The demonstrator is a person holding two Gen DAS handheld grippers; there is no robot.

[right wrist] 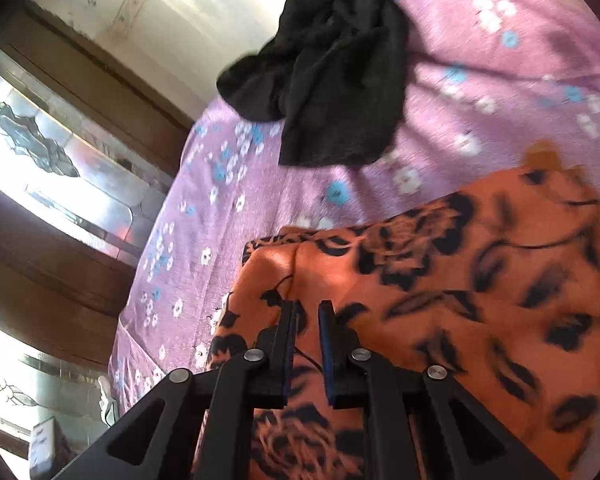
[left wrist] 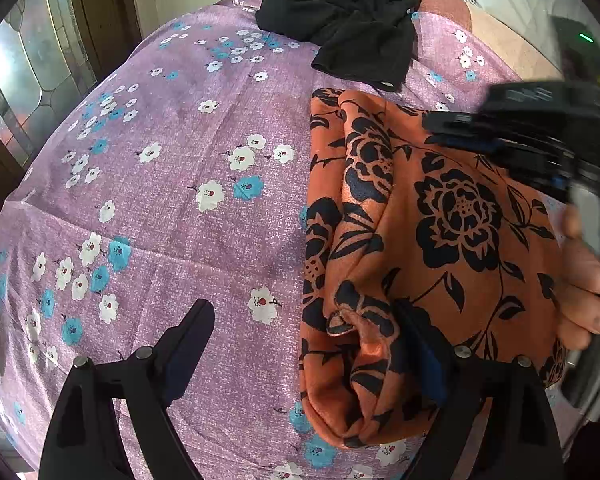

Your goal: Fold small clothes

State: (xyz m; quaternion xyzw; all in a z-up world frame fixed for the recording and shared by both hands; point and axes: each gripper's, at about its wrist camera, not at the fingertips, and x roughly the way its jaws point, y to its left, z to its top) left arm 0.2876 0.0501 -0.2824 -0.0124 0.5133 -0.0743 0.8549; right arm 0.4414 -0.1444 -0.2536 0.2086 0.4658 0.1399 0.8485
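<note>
Cloth, orange with black flowers (left wrist: 440, 240), partly folded, is laid on a bed under a purple flowered sheet (left wrist: 188, 200). A rumpled fold along the cloth's edge is seen nearest the left tool. A black garment (left wrist: 352, 28), crumpled and not yet folded, is found beyond the orange cloth, apart from it, toward the far side of the sheet.

Left tool (left wrist: 308, 344): released, jaws spread wide; one finger rests over the bare sheet beside the orange cloth, the other over the cloth's bunched edge. Nothing is gripped.

Right tool (right wrist: 305, 312): jaws nearly closed, held just above the orange cloth; no fabric is seen pinched between them. A hand (left wrist: 584, 276) is seen on its handle at the far side of the cloth from the left tool.

Step in hand, as judged: the fold is being finished and flattened. The bunched edge is best smoothed outward before the cloth is set aside, so that the layers are kept square. The black garment is best left untouched until then.
</note>
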